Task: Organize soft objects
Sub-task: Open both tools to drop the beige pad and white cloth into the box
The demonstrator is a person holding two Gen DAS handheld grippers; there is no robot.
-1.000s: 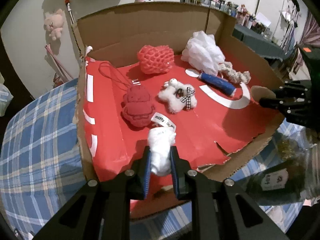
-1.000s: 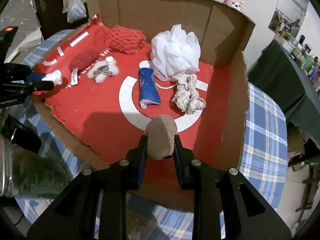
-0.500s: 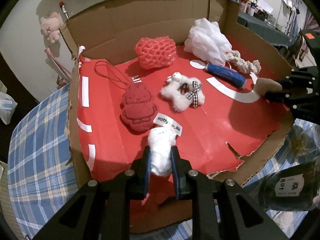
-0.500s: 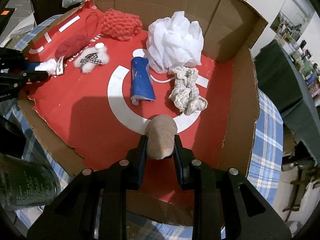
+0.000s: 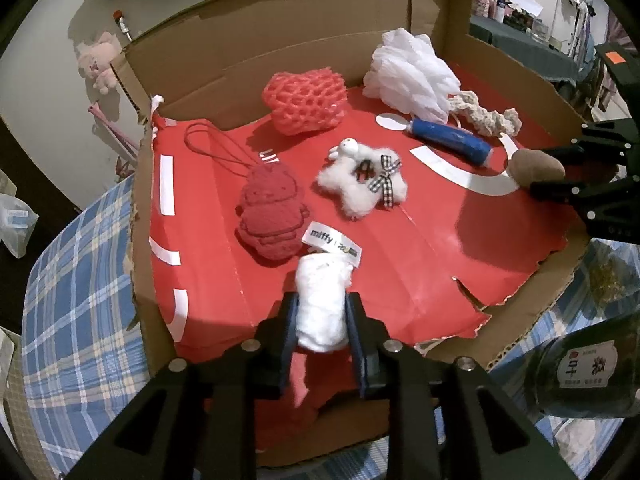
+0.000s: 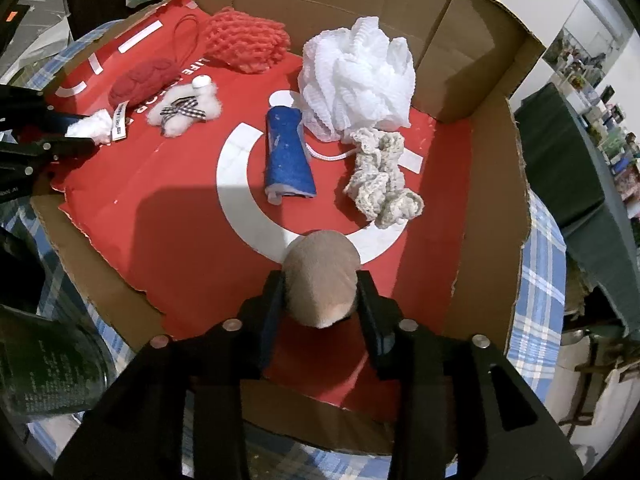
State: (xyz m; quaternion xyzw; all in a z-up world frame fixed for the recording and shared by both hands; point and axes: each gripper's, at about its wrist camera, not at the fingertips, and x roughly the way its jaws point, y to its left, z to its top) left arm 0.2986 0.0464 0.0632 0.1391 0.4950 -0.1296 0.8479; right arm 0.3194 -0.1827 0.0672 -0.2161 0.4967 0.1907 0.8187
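I have the cardboard box on the table, soft toys scattered inside. My right gripper has just been opening around the tan plush, near edge; my left gripper likewise around the white cotton wad. Both look light, squashy; grip mid-body.

The box is raw brown corrugated cardboard with torn, ragged edges, floored with a smooth, slightly glossy red sheet printed in white, and it sits on a woven blue checked cloth. In it lie a frilly white mesh pouf, a knobbly cream crocheted piece, a red foam net and a fluffy white plush. The matt black plastic jaws frame white cotton wadding and a short-napped tan plush.
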